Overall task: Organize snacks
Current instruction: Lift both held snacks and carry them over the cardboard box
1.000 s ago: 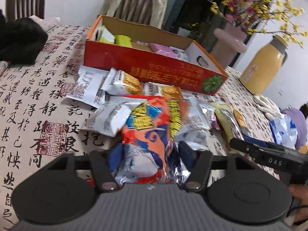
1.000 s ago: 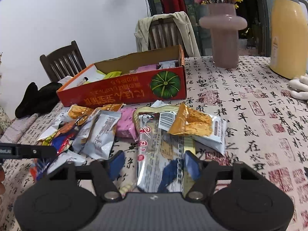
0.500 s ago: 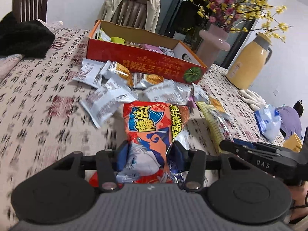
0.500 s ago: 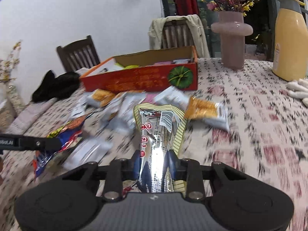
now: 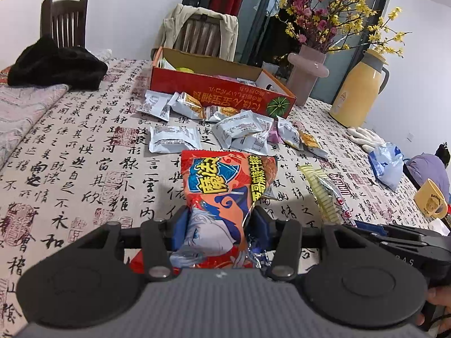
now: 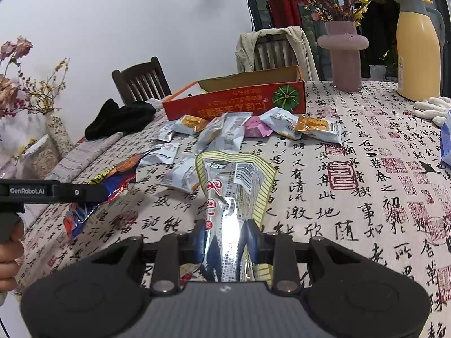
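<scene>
My left gripper [image 5: 218, 226] is shut on an orange-red snack bag [image 5: 225, 186] with a cartoon face, held above the tablecloth. My right gripper [image 6: 225, 238] is shut on a long silver packet with a yellow striped border [image 6: 235, 180], also lifted. Each gripper shows at the edge of the other's view, the packet [image 5: 324, 194] to the right and the orange bag [image 6: 112, 180] to the left. Several small silver and orange snack packs [image 5: 239, 126] lie scattered in front of an open red cardboard box [image 5: 222, 95] holding a few snacks, seen as the red box [image 6: 239, 101] further back.
A pink vase with flowers [image 5: 307, 76], a yellow thermos [image 5: 358, 90], white gloves [image 5: 365, 138], a blue plastic bag [image 5: 387, 166] and a yellow mug [image 5: 431, 200] stand at the right. Black cloth [image 5: 56, 67] lies far left. Chairs stand behind the table. A person's hand [image 6: 8, 256] holds the left gripper's handle.
Both grippers have pulled back from the pile and risen, carrying their packets. The right jaws have closed on the silver packet. The box and scattered packs now look farther away.
</scene>
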